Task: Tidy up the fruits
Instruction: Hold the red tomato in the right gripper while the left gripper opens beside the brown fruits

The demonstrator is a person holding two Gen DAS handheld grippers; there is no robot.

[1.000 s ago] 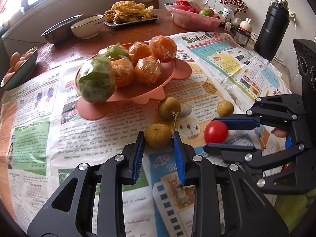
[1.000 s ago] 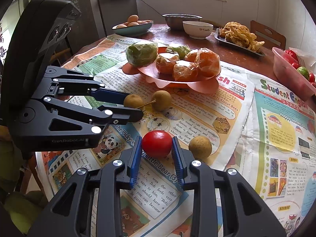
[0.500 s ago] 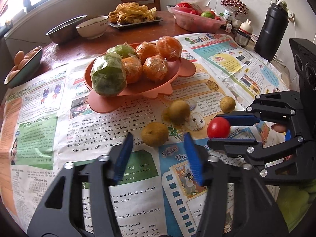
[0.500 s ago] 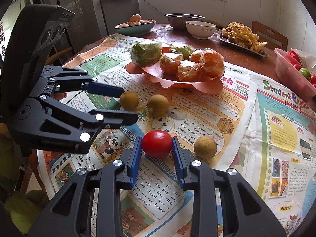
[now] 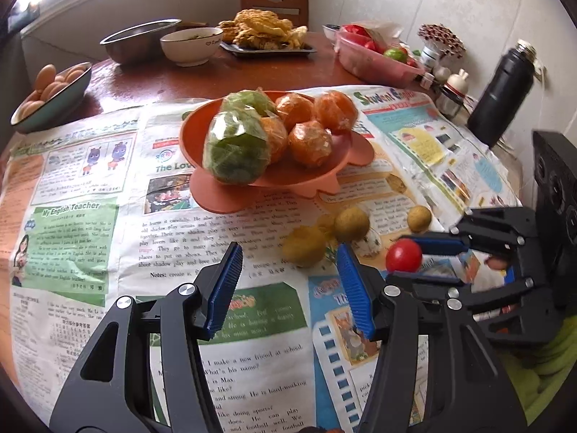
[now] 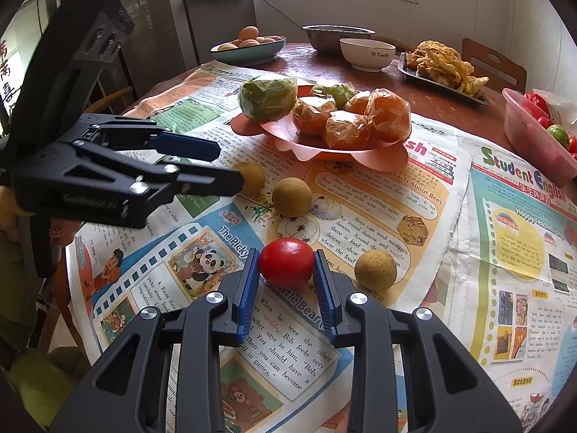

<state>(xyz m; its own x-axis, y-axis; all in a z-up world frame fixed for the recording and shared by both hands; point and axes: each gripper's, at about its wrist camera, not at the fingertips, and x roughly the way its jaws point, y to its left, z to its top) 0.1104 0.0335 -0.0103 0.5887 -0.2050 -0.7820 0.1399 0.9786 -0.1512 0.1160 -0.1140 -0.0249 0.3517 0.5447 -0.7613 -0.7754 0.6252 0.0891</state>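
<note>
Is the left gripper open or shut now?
Open. The left gripper has its blue pads apart with only newspaper between them; the brown fruit lies beyond its tips.

Glossy tomato [image 6: 286, 258]; matt newspaper [image 6: 360, 216]; cellophane-wrapped oranges [image 6: 387, 113].

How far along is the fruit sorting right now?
Done: wrapped oranges and green fruits sit on the orange plate. In hand: right gripper clamps the red tomato. Left: three longans lie loose on the newspaper; left gripper is open, empty.
</note>
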